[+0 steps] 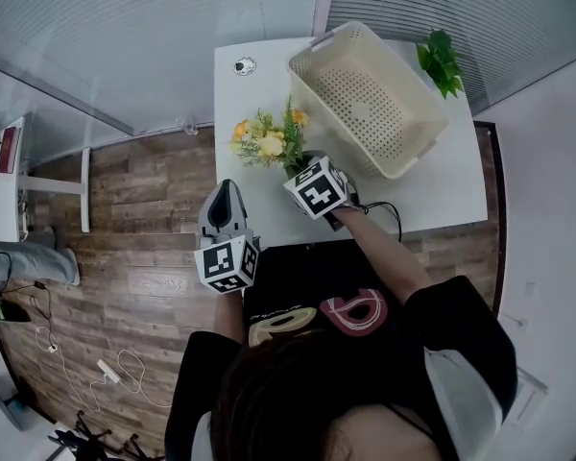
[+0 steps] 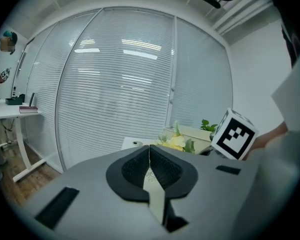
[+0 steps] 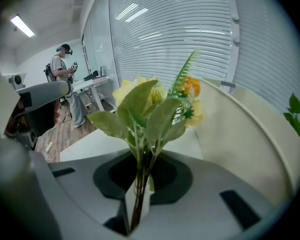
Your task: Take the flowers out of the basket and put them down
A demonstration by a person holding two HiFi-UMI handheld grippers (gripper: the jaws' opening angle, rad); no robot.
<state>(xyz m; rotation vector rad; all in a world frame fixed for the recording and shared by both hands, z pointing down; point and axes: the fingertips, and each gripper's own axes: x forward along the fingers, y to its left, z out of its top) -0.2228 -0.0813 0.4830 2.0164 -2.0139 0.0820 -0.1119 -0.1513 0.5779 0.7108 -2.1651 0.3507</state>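
A bunch of yellow and orange artificial flowers (image 1: 267, 142) with green leaves hangs low over the white table (image 1: 442, 195), left of the cream perforated basket (image 1: 370, 99). My right gripper (image 1: 302, 164) is shut on the flower stems (image 3: 140, 184), which run up between its pads to the leaves and blooms (image 3: 155, 104). My left gripper (image 1: 226, 200) is held at the table's near left edge, apart from the flowers, its jaws shut with nothing between them (image 2: 150, 166). The flowers (image 2: 177, 141) and the right gripper's marker cube (image 2: 235, 134) show beyond it.
A small green plant (image 1: 442, 60) stands at the table's far right, behind the basket. A round tape roll (image 1: 245, 65) lies at the far left corner. Wooden floor and a white desk (image 1: 10, 176) lie to the left; a person (image 3: 65, 71) stands far off.
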